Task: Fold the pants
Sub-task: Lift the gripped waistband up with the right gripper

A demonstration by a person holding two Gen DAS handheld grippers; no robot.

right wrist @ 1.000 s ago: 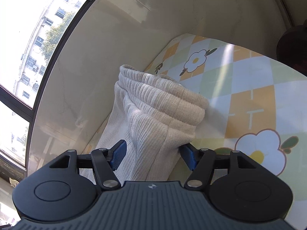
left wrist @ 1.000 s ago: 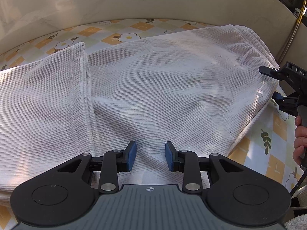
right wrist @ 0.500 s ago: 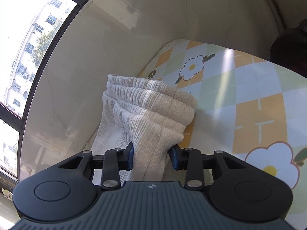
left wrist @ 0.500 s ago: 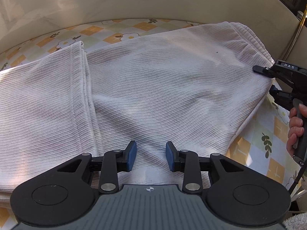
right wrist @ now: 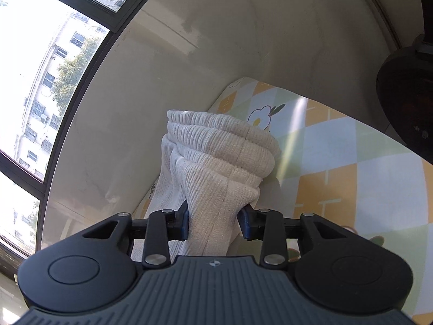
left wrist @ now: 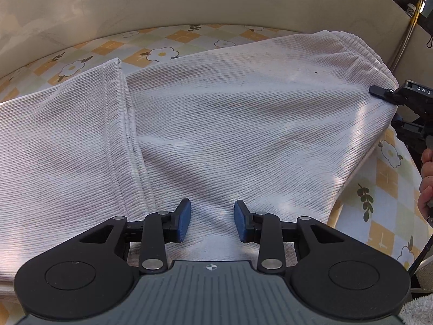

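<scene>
White ribbed pants point(left wrist: 243, 124) lie spread over a flower-patterned tablecloth point(left wrist: 151, 51), one leg folded over the other with a hem seam point(left wrist: 116, 113) on the left. My left gripper point(left wrist: 212, 220) sits at the near edge. Its blue pads point(left wrist: 184, 220) pinch a raised ridge of fabric, and creases run out from it. The elastic waistband point(right wrist: 224, 146) is bunched up in the right wrist view. My right gripper point(right wrist: 213, 222) is shut on the fabric just below it. In the left wrist view that gripper point(left wrist: 389, 108) holds the pants' far right corner.
A beige wall point(left wrist: 189, 0) curves close behind the table. A large window point(right wrist: 40, 81) is at the left of the right wrist view, and a dark round object point(right wrist: 406, 94) at its right. A person's hand point(left wrist: 426, 184) holds the right tool. Something fluffy and white point(left wrist: 416, 308) lies at the lower right.
My right gripper's jaws went from wide on either side of the waistband to pressed onto it. The left gripper shifted a little with its pinch of fabric, and the cloth pulled tauter.
</scene>
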